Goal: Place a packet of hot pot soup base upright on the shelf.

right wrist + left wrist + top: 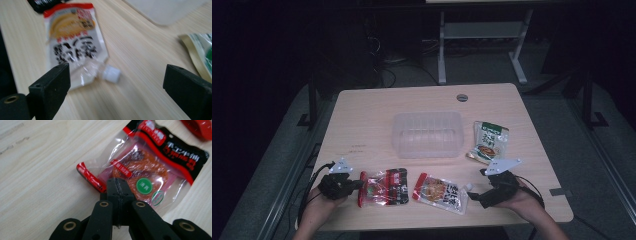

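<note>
On the pale wooden counter (377, 107) we see the left hand-held gripper (117, 185), jaws pressed together, at the edge of the red sauce packet (147, 167). The right hand-held gripper (116, 80) stands wide apart, the spouted white pouch (75, 42) lying just ahead.

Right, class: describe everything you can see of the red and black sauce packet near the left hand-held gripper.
The red and black sauce packet is a flat, glossy plastic pouch with a clear window showing reddish-orange contents, white lettering on its black band, and a round green sticker. It lies flat on the wooden table, crinkled, its red edge curled. The left hand-held gripper, jaws shut, has its tips at the packet's near edge; whether it pinches the film is unclear.
</note>
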